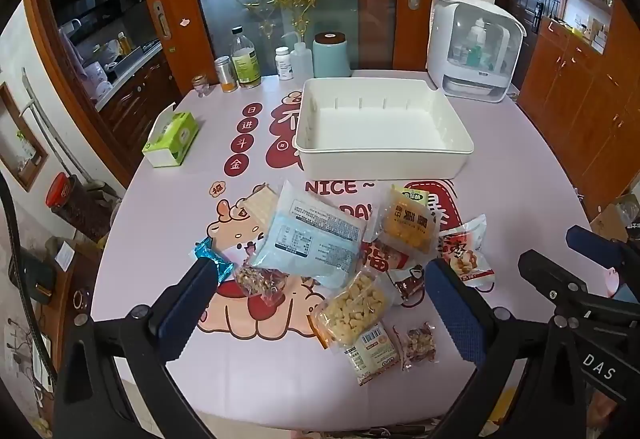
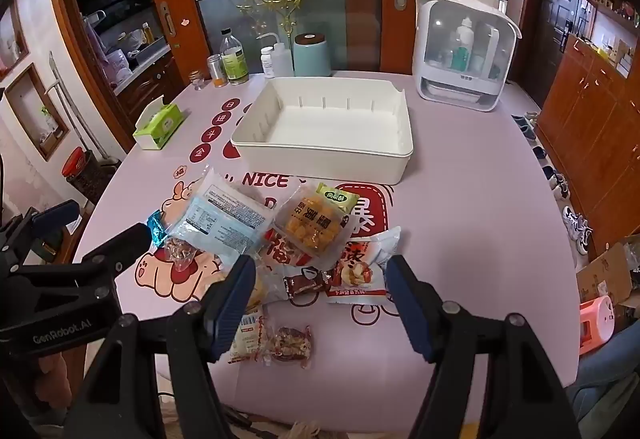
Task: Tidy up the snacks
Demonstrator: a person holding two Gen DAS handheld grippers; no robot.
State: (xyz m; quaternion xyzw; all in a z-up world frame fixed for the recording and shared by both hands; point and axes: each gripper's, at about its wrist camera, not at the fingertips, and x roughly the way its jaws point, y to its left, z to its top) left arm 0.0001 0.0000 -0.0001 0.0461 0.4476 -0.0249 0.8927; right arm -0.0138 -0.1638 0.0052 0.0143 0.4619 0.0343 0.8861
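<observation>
Several snack packets lie in a loose pile on the pink table. Among them are a large pale blue bag (image 1: 316, 235) (image 2: 224, 219), a yellow snack pack (image 1: 408, 223) (image 2: 316, 223), a popcorn-like pack (image 1: 352, 311), a red-white pack (image 1: 464, 251) (image 2: 360, 267), a brown bar (image 2: 306, 284) and a small nut packet (image 1: 418, 343) (image 2: 286, 345). An empty white bin (image 1: 384, 153) (image 2: 320, 161) stands behind them. My left gripper (image 1: 320, 279) is open above the pile. My right gripper (image 2: 320, 275) is open above the pile's right part and also shows in the left wrist view (image 1: 556, 251).
A green tissue box (image 1: 172, 139) (image 2: 160, 123) lies at the left. Bottles and jars (image 1: 248, 59) (image 2: 234, 59) and a teal canister (image 1: 331, 55) line the far edge. A white dispenser cabinet (image 1: 472, 47) (image 2: 464, 51) stands at the back right.
</observation>
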